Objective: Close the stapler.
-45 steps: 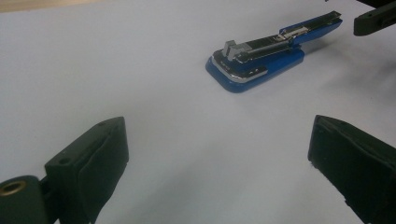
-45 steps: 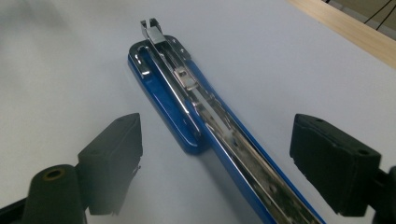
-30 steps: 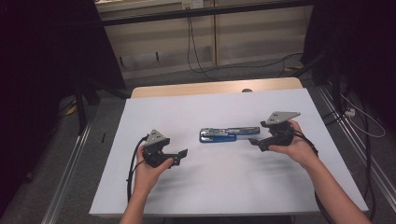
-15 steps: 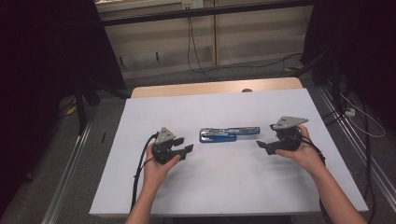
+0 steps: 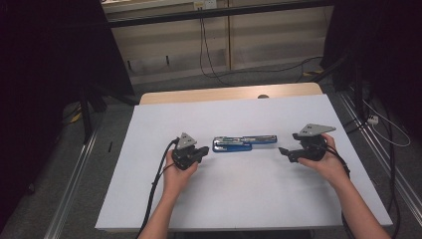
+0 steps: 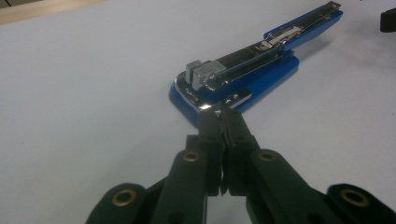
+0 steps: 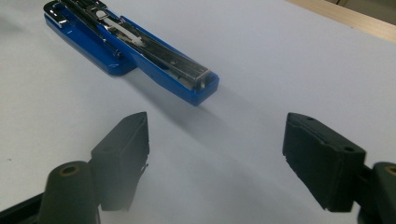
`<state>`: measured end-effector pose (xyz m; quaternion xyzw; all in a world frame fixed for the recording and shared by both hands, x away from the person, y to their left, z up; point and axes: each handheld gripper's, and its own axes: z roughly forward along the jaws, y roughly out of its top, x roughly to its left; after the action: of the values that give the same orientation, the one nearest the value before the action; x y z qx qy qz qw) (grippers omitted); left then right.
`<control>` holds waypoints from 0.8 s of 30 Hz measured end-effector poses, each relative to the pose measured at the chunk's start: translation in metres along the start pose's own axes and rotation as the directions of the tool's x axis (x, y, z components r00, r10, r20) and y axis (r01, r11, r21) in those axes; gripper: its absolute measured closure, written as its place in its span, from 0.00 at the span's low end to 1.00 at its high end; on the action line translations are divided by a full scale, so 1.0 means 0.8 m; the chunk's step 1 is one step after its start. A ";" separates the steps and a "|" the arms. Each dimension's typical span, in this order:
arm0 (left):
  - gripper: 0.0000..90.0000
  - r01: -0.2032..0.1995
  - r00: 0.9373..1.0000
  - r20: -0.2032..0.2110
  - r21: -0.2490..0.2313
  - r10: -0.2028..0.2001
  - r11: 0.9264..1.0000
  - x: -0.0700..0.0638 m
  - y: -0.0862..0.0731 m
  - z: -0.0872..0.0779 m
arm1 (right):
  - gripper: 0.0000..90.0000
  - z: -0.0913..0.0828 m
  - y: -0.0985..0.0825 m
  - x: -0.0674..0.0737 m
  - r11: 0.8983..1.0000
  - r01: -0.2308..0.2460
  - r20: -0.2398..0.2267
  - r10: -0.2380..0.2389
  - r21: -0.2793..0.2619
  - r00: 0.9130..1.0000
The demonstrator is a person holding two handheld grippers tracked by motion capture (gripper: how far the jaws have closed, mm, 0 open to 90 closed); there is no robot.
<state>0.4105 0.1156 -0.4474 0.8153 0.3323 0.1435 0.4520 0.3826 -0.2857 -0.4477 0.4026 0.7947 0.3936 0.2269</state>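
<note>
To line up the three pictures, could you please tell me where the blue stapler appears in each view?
High view: the blue stapler lies mid-table between both grippers.
Left gripper view: right of centre, just beyond the shut fingers.
Right gripper view: upper left, beyond the open fingers.
Shared landmark: the white table sheet.

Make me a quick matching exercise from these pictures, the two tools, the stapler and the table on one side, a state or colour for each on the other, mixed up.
Things:
1. left tool
2. right tool
3. stapler
4. table

States:
A. blue, lying opened out flat
B. jaws wide apart
C. white top
D. jaws closed together, tips at the stapler's end

Pairs: 1-D, 2-B, 3-A, 4-C
</note>
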 end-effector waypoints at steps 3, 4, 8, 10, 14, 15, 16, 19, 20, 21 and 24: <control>1.00 0.002 1.000 -0.002 0.004 -0.002 1.000 -0.001 0.001 0.008 | 0.31 0.004 0.000 0.002 1.000 0.002 -0.005 -0.002 0.004 1.000; 1.00 0.006 1.000 0.000 0.006 -0.006 1.000 -0.001 0.001 0.011 | 0.31 0.005 0.001 0.002 1.000 0.003 -0.002 -0.003 0.005 1.000; 1.00 0.011 1.000 -0.004 0.006 -0.011 1.000 0.002 0.001 0.020 | 0.31 0.007 0.003 0.003 1.000 0.006 -0.003 -0.006 0.004 1.000; 1.00 0.017 1.000 -0.005 0.007 -0.017 1.000 0.002 0.001 0.023 | 0.32 0.008 0.004 0.003 1.000 0.009 -0.005 -0.009 0.002 1.000; 1.00 0.023 1.000 0.000 0.007 -0.023 1.000 0.001 0.002 0.030 | 0.32 0.011 0.003 0.001 1.000 0.012 -0.001 -0.012 0.010 1.000; 1.00 0.017 1.000 -0.002 0.013 -0.017 1.000 0.001 0.002 0.031 | 0.33 0.012 0.003 0.000 1.000 0.012 -0.002 -0.012 0.012 1.000; 1.00 0.023 1.000 0.004 0.012 -0.023 1.000 0.001 0.001 0.033 | 0.33 0.012 0.003 0.000 1.000 0.013 0.002 -0.013 0.014 1.000; 1.00 0.028 1.000 -0.002 0.011 -0.028 1.000 0.002 0.001 0.036 | 0.35 0.013 0.004 -0.002 1.000 0.009 0.000 -0.009 0.014 1.000; 1.00 0.028 1.000 0.000 0.011 -0.028 1.000 0.003 0.002 0.037 | 0.37 0.013 0.004 -0.002 1.000 0.007 0.000 -0.007 0.011 1.000; 1.00 0.029 1.000 0.001 0.010 -0.029 1.000 0.003 0.003 0.038 | 0.39 0.013 0.004 -0.003 1.000 0.007 0.001 -0.007 0.012 1.000; 1.00 0.025 1.000 0.001 0.017 -0.025 1.000 0.001 0.006 0.041 | 0.44 0.015 0.004 -0.002 1.000 0.009 -0.007 -0.009 0.019 1.000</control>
<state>0.4304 0.0933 -0.4616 0.8149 0.3434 0.1345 0.4471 0.3931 -0.2809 -0.4520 0.3999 0.8010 0.3863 0.2220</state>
